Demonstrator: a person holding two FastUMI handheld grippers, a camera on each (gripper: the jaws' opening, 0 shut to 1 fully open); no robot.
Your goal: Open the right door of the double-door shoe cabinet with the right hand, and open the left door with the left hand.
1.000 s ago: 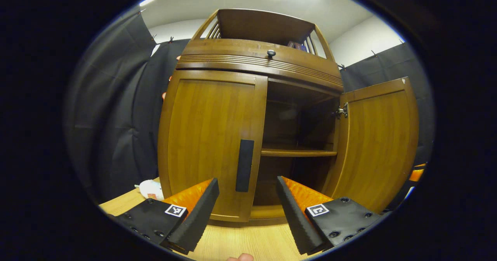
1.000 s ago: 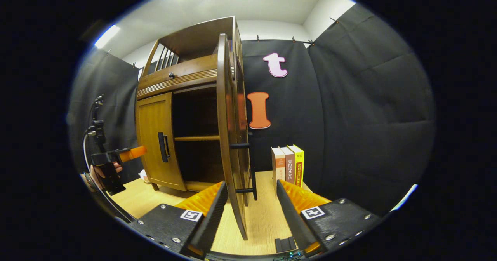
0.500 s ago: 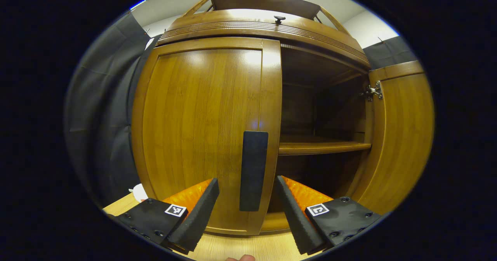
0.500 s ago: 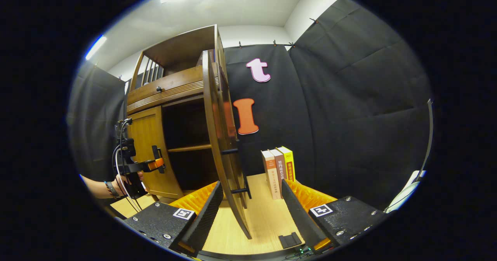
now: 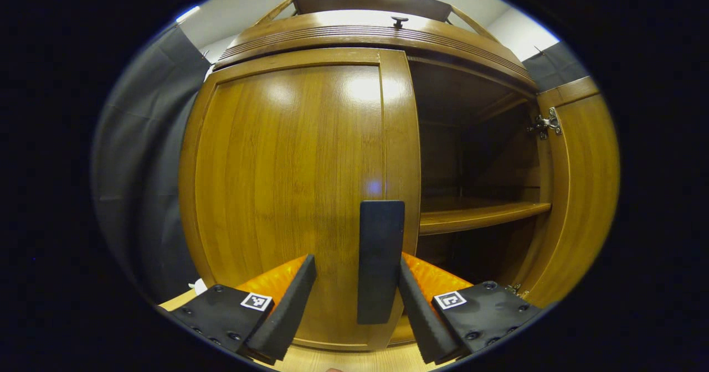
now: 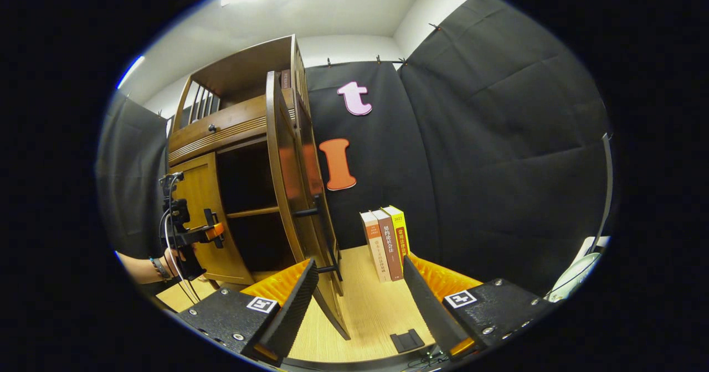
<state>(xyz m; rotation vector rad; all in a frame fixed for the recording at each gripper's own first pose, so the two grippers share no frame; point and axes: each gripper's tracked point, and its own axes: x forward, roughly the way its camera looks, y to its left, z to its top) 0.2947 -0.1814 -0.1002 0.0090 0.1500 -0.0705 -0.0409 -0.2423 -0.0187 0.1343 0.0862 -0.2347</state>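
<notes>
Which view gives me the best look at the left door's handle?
Left gripper view: the left door's handle stands large and close, between the open left gripper fingers. Right gripper view shows it small, far off and partly hidden by that gripper.

Both tools gape: left tool level, right tool level.

One shoe cabinet with two doors, one shut, one open. Three books stand together on the table. Two grippers, left and right.
</notes>
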